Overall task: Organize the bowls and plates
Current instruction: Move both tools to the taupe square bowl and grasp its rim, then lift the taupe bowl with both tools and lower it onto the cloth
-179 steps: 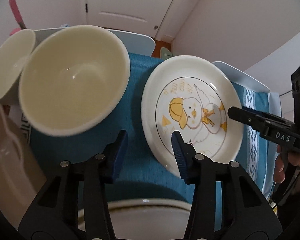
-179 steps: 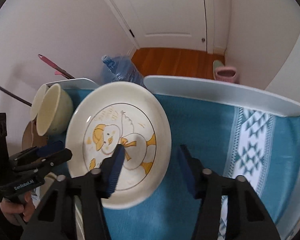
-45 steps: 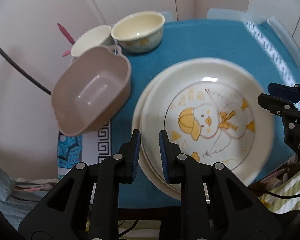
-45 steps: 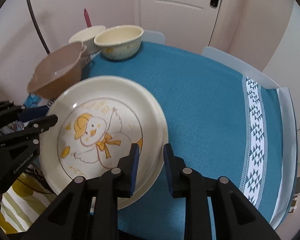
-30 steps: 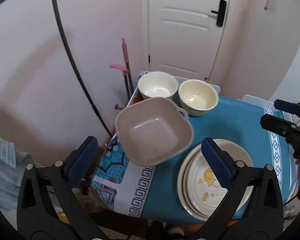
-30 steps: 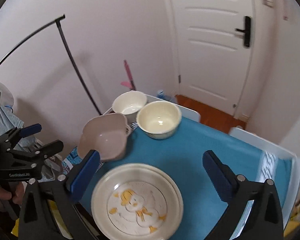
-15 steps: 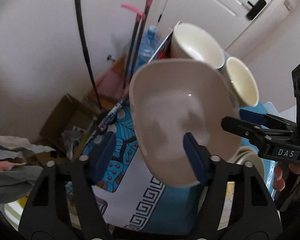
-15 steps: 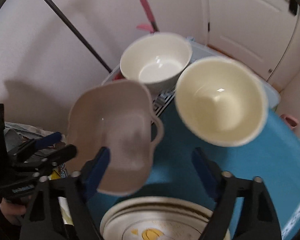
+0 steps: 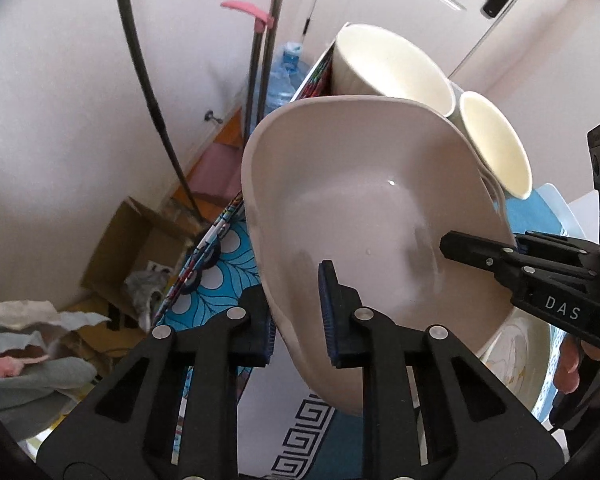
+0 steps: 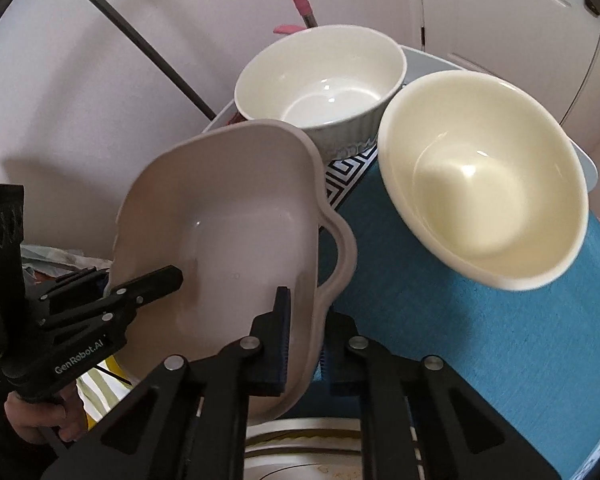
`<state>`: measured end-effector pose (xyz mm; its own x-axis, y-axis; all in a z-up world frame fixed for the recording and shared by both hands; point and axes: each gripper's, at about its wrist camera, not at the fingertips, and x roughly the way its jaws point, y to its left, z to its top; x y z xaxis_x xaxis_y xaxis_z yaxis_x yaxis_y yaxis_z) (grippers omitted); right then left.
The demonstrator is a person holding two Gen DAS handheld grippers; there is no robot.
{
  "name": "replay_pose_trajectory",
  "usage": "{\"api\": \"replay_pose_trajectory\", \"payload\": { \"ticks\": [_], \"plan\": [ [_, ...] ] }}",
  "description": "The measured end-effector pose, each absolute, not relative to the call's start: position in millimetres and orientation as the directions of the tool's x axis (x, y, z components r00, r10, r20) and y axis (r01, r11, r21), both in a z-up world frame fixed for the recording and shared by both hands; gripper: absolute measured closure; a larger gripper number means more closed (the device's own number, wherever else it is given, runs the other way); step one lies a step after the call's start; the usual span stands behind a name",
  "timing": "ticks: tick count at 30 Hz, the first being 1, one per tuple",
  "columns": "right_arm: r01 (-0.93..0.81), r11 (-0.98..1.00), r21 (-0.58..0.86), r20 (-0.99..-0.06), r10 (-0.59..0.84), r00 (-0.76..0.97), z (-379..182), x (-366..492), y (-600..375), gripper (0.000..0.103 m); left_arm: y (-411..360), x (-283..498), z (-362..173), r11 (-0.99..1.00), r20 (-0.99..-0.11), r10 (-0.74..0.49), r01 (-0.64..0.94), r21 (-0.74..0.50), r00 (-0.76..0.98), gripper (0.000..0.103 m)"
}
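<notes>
With jaws pinched on opposite rims, left gripper and right gripper both clamp the tilted beige handled dish, which sits over the table's left edge. White ribbed bowl and cream bowl sit just beyond, at the far-left corner of the blue tablecloth; stacked plates lie at the near edge.

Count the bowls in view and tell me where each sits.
3. The taupe handled bowl is nearest, gripped at opposite rims by both claws. The white ribbed bowl sits behind it; the cream round bowl on the blue tablecloth. Others may be hidden.
</notes>
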<state>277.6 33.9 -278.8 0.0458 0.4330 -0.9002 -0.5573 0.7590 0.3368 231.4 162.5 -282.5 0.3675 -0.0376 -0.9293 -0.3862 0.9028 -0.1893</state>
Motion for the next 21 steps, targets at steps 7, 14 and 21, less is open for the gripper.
{"api": "replay_pose_trajectory", "payload": {
  "ticks": [7, 14, 21],
  "plan": [
    [-0.563, 0.751, 0.345, -0.863, 0.49, 0.125, -238, 249, 6, 0.091, 126, 214, -224, 0.936, -0.898, 0.036, -0.331, -0.124, 0.439, 0.086],
    [-0.558, 0.766, 0.318, -0.813, 0.523, 0.254, -175, 203, -67, 0.091, 53, 201, -160, 0.974, -0.845, 0.043, -0.211, -0.084, 0.534, 0.086],
    [-0.459, 0.843, 0.281, -0.783, 0.478, 0.398, -126, 162, -155, 0.091, -38, 197, -127, 0.994, -0.815, -0.055, -0.045, -0.099, 0.578, 0.086]
  ]
}}
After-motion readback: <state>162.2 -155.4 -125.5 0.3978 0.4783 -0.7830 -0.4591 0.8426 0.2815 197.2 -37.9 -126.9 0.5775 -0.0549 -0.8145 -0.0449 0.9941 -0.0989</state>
